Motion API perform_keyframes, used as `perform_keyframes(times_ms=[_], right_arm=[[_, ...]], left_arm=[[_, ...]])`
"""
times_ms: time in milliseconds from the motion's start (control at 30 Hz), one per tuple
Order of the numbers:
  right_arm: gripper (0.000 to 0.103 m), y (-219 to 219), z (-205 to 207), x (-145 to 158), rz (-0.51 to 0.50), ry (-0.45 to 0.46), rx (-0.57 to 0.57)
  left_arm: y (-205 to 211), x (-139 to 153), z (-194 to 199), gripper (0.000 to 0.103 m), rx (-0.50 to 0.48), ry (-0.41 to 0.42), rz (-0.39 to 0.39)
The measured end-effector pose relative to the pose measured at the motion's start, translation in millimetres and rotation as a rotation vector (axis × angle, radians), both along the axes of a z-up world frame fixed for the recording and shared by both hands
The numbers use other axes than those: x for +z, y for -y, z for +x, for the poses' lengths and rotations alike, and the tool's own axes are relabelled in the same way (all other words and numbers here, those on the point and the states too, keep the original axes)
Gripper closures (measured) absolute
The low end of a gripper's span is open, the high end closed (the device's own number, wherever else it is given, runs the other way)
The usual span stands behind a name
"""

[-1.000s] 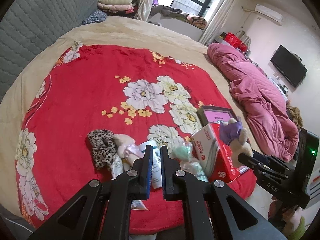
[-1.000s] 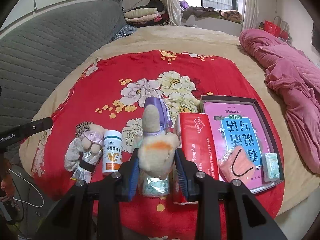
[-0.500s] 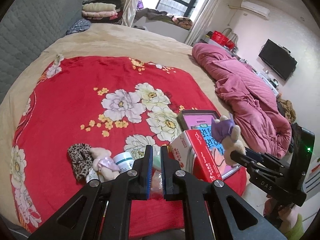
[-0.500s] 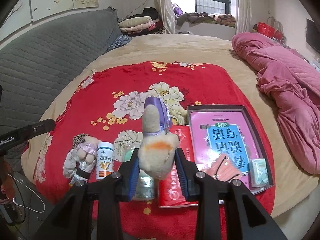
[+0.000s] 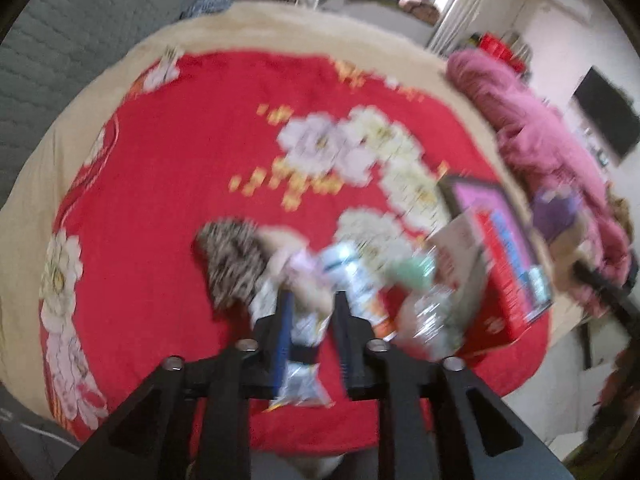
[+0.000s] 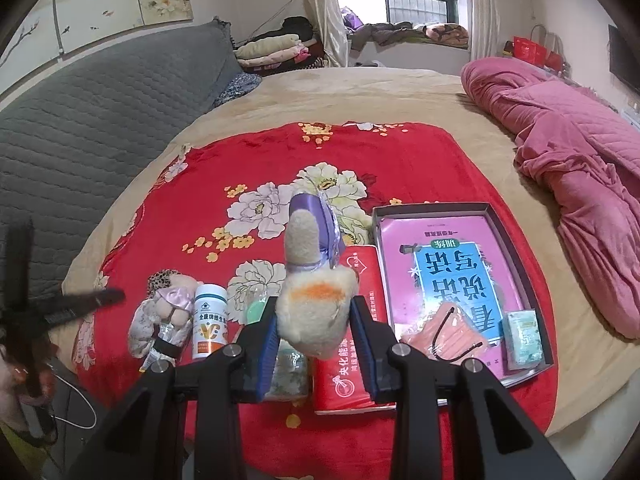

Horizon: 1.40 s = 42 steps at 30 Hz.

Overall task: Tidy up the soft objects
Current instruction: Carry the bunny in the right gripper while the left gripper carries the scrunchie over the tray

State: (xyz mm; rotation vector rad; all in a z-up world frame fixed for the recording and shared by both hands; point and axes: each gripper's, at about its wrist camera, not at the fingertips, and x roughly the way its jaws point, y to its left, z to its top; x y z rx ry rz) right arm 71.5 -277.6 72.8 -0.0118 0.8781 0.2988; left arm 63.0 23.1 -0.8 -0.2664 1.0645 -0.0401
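Note:
My right gripper is shut on a cream plush duck with an orange patch and a purple ribbon, held above the red flowered blanket. The left wrist view is blurred. In it my left gripper points down over a small plush doll with a pink bow, beside a leopard-print scrunchie. Its jaws are opening, and the doll's lower end and a crinkly packet show between them without being pressed. The same doll lies at the blanket's front left in the right wrist view.
A white pill bottle lies next to the doll, and a red tissue pack lies under the duck. A grey tray holds a pink book, a pink mask and a small packet. A pink quilt lies on the right, a grey headboard on the left.
My left gripper has dropped toward the doll and bottle at the blanket's front, and its jaws have parted. The right gripper still holds the duck, shifted slightly.

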Motion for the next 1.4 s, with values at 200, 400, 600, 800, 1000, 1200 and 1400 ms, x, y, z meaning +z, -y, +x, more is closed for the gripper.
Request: perform_keyframes(times_ms=[200,400,600,800,1000,1200,1400], right_arm=[[0.068,5.4,-0.6,-3.6,-0.001,-0.006,-0.009],[0.068,14.0,0.8,-6.7,-0.01,-0.013,-0.03],[0.068,22.1,2.1,-11.6,-0.022,-0.023,-0.049],[0.068,34.1,6.2,-15.9,-0.027,-0.031,-0.075],[0.068,53.6,9.3,-14.8,-0.022,-0.025,-0.114],[0.068,72.4,11.2,-12.4,-0.004,-0.016,-0.143],[0.068,91.9,12.3,-11.9,0.013,-0.011,-0.167]], left_arm=[[3.9,-35.7,-2.3,0.052,0.003,-0.055,0.055],[0.4,-60.2,3.8,0.052,0.01,-0.088,0.034],[-8.6,-77.0,5.0,0.063,0.046,-0.102,-0.074],[-12.6,-77.0,10.3,0.092,0.056,-0.098,-0.12],[-10.8,-60.1,10.0,0.097,0.052,-0.069,-0.142],[2.1,-21.2,7.2,0.097,0.025,0.009,-0.145],[31.9,34.6,14.8,0.097,-0.045,0.106,-0.133]])
